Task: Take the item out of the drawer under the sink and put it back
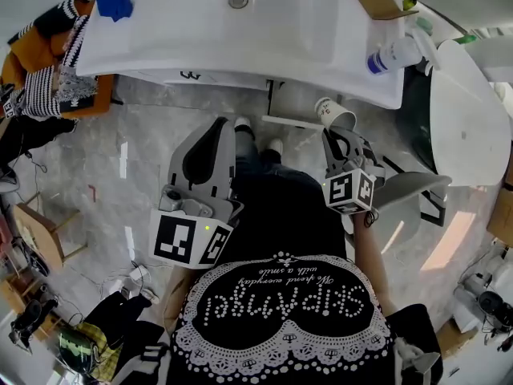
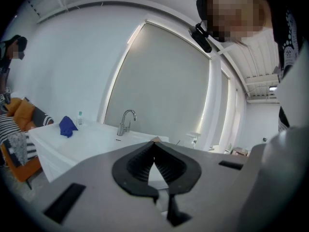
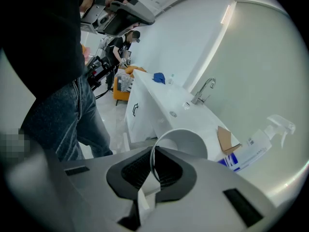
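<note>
Head view: the left claw [image 1: 218, 131] points toward the white sink [image 1: 200, 30], and the right claw [image 1: 335, 135] has a paper cup [image 1: 335, 112] at its tip. Left gripper view: its jaws are closed on nothing — a tap [image 2: 126, 121] stands far ahead. Right gripper view: its jaws pinch the cup's rim, and the cup sticks out in front — a spray bottle [image 3: 256, 149] lies beyond it.

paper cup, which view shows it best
The right gripper view: the paper cup fills its centre, rim pinched in the right tongs. The head view shows it small; the left gripper view misses it.
</note>
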A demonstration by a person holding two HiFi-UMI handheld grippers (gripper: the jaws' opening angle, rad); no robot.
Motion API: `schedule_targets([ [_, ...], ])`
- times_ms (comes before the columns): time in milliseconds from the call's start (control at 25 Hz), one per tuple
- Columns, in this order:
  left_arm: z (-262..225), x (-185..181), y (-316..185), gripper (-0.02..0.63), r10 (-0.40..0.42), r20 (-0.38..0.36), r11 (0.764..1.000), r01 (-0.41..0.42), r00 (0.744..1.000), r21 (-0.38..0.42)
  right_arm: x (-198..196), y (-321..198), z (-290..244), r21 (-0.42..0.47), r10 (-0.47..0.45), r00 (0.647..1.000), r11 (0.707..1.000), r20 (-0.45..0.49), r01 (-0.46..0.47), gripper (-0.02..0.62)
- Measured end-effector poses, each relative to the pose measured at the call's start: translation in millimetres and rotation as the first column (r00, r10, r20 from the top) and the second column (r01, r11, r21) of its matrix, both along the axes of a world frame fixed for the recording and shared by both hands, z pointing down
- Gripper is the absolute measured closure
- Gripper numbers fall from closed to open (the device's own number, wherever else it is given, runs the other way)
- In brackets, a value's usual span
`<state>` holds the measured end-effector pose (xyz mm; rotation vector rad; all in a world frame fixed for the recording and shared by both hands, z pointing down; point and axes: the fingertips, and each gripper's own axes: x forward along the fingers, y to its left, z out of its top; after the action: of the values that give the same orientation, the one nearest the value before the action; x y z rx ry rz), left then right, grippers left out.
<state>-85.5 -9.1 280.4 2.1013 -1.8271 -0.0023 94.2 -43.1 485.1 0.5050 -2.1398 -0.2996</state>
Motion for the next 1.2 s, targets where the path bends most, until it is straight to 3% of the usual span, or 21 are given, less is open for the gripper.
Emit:
schedule_targets([
  [240,2,0,1,0.601,-0.014,0.002,1.000,0.014,1.000,-0.020,-3,-2,19,-0.005,-0.054,0.998,0.999,-0.028,0.054,0.569],
  [1200,15,11,-1,0.601,-0.008,0.007,0.996,0.009,1.000,-0.089,-14,-21,79,-0.108,-0.124,0.988,0.988,-0.090,0.114,0.569],
])
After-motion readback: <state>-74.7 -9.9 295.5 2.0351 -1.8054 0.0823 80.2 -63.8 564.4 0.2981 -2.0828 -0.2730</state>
